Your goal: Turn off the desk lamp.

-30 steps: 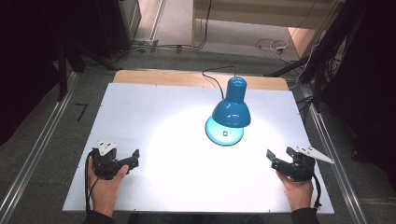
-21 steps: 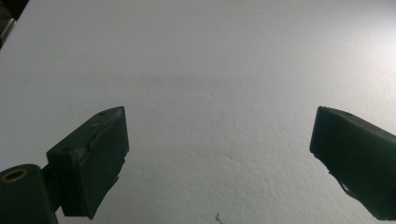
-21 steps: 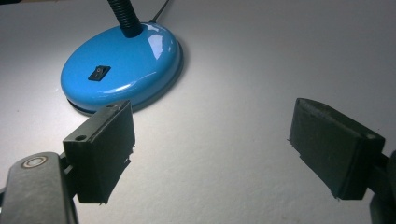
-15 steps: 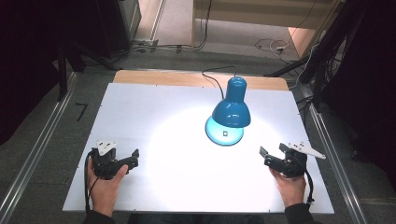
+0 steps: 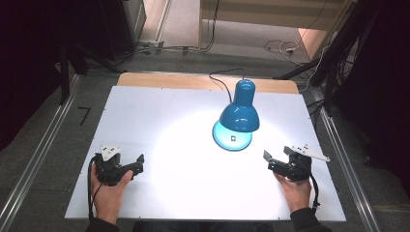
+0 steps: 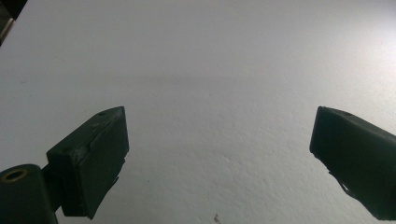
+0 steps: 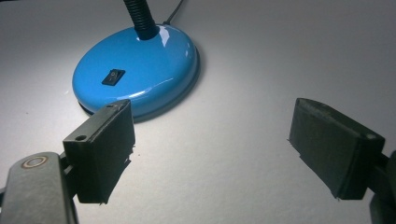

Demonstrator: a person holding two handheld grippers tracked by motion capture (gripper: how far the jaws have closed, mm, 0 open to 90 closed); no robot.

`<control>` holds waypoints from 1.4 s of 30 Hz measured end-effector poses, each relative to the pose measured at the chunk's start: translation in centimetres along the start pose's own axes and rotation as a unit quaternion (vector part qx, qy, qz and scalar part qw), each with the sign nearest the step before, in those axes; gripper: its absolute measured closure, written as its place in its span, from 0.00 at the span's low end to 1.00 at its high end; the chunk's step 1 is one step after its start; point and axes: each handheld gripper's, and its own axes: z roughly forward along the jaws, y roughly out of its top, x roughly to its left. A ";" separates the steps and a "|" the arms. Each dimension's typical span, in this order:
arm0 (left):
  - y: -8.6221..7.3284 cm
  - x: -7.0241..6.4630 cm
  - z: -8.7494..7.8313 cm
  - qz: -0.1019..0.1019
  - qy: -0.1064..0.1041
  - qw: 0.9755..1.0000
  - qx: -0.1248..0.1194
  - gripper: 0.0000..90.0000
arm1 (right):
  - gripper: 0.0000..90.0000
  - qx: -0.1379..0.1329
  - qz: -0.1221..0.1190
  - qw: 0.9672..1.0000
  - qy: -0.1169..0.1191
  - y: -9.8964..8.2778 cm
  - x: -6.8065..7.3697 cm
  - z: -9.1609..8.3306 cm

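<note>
A blue desk lamp (image 5: pixel 239 115) stands lit on the white table (image 5: pixel 159 116), its shade bent over its round base (image 5: pixel 231 140). Its black gooseneck (image 7: pixel 138 16) and rocker switch (image 7: pixel 113 77) show in the right gripper view. My right gripper (image 5: pixel 269 162) is open near the front right, a short way from the base (image 7: pixel 135 70), which lies ahead and left of its jaws (image 7: pixel 210 144). At the front left, my left gripper (image 5: pixel 139 163) is open over bare table (image 6: pixel 219 154), holding nothing.
The lamp's black cord (image 5: pixel 220 79) runs back over the table's wooden rear edge (image 5: pixel 193 81). Metal rails (image 5: pixel 38 154) flank the table on both sides. A bright pool of light (image 5: pixel 193 150) covers the table's middle.
My right gripper has moved left and a little forward, closer to the lamp base. The left gripper and the lamp have stayed put.
</note>
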 end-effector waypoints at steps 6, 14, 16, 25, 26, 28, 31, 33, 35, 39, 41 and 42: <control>0.0 0.1 0.0 -0.001 -0.004 1.000 -0.001 0.06 | 0.15 0.004 -0.007 1.000 0.001 0.1 0.4 0.4; 0.0 0.0 0.0 -0.001 -0.006 1.000 0.001 0.06 | 0.15 0.006 -0.012 1.000 0.000 0.4 0.9 0.9; 0.0 0.0 0.0 -0.001 -0.006 1.000 0.001 0.06 | 0.15 0.006 -0.015 1.000 -0.001 0.4 1.0 1.0; 0.1 0.0 0.0 -0.001 -0.010 1.000 0.001 0.06 | 0.15 0.012 -0.008 1.000 0.007 0.8 1.4 1.8; 0.1 0.0 0.0 -0.001 -0.010 1.000 0.001 0.06 | 0.15 0.012 -0.008 1.000 0.007 0.8 1.4 1.8; 0.1 0.0 0.0 -0.001 -0.010 1.000 0.000 0.06 | 0.15 0.014 -0.009 1.000 0.010 0.9 1.7 2.1; 0.1 0.0 0.0 -0.002 -0.009 1.000 0.000 0.06 | 0.15 0.014 -0.012 1.000 0.013 1.1 2.0 2.4; 0.1 0.1 0.0 -0.003 -0.008 1.000 -0.001 0.06 | 0.16 0.013 -0.012 1.000 0.013 1.1 2.1 2.5; 0.1 0.1 -0.1 -0.003 -0.009 1.000 -0.002 0.06 | 0.16 0.013 -0.014 1.000 0.015 1.2 2.3 2.6; 0.1 0.1 -0.1 -0.003 -0.010 1.000 -0.003 0.06 | 0.16 0.013 -0.017 1.000 0.015 1.3 2.5 2.8; 0.1 0.1 -0.1 -0.003 -0.010 1.000 -0.002 0.06 | 0.16 0.013 -0.018 1.000 0.015 1.3 2.7 3.0; 0.1 0.1 -0.1 -0.003 -0.010 1.000 -0.001 0.06 | 0.16 0.013 -0.018 1.000 0.015 1.3 2.7 3.0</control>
